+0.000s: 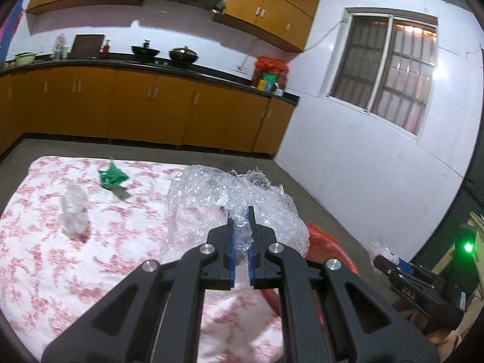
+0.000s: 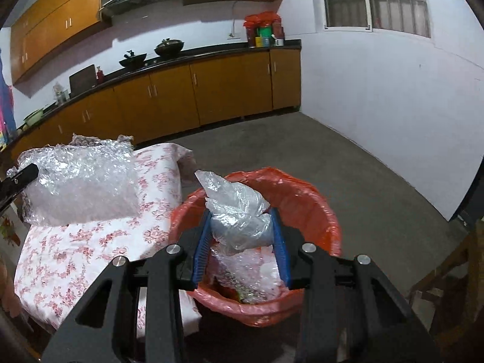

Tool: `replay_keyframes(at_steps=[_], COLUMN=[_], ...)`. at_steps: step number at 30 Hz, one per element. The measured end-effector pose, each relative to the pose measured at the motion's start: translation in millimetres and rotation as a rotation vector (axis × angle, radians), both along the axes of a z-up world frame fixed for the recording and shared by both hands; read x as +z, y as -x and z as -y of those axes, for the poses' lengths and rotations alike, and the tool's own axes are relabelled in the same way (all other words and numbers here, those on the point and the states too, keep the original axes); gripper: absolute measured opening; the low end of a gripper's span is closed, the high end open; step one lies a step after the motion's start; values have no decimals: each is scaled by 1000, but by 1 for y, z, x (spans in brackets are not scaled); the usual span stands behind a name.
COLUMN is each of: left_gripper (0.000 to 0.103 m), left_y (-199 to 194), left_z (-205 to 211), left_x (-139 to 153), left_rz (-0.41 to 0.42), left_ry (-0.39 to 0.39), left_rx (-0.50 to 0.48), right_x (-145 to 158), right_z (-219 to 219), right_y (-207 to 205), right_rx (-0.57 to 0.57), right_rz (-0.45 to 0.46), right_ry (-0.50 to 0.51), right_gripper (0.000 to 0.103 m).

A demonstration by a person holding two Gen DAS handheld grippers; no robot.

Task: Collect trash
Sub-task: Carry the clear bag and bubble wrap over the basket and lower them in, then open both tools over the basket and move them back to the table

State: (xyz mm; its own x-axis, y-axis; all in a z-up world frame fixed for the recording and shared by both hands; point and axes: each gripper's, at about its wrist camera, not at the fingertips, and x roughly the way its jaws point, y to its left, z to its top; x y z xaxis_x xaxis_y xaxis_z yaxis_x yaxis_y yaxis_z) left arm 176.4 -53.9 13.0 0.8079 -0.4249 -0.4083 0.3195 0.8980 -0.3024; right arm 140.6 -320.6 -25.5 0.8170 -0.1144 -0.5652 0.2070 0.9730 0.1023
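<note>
Your right gripper (image 2: 242, 236) pinches a crumpled clear plastic bag (image 2: 239, 211) between its blue pads, fingers part-spread around the wad. The bag hangs directly over the mouth of the bin (image 2: 320, 208), which is lined with a red-orange bag and sits on the floor just right of the table (image 2: 90, 248). So the drop line is straight down; judged from this, letting go is all that is needed here. The bag's long axis runs up and away from the pads, its tip leaning left toward the table.

Your left gripper (image 1: 240, 227) has its fingers pressed nearly together on a fold of the large bubble wrap sheet (image 1: 211, 193). The sheet is lifted above the table's right edge, with the bin to its right and lower. The right hand is the nearer one to the bin.

Bin contents: bubble wrap scraps and clear film already lie inside; something dark sits at the bottom, too unclear to name.

Still on the floral cloth, far left: a green wrapper (image 1: 112, 177) and a small clear plastic piece (image 1: 73, 208), well apart from both grippers.
</note>
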Motion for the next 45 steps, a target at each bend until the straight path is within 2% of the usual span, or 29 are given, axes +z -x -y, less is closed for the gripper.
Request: replay_keyframes(at_steps=[9,23,41,44,45], left_gripper=[7,7,8,13,20], left_y=[2,-41,-73,-76,-77], left_z=[38,96,131,132,131], left_x=[-6,-35,-64,-71,-72], left_rz=[7,-43,-97,-121,-128], left_ry=[-4,-21,-55,-55,-55], left_rx=[-94,-170,-242,-249,-250], right_x=[12,-9,-18,-21,-21], right_z=[8,35,53,52,55], right_y=[11,-17,-32,-32,-33], right_rx=[-37,-59,-66,-58,-60], right_rz=[24,19,28,31,31], right_ry=[31,-13,-36,-51,-58], right_gripper=[39,39,39,49,55])
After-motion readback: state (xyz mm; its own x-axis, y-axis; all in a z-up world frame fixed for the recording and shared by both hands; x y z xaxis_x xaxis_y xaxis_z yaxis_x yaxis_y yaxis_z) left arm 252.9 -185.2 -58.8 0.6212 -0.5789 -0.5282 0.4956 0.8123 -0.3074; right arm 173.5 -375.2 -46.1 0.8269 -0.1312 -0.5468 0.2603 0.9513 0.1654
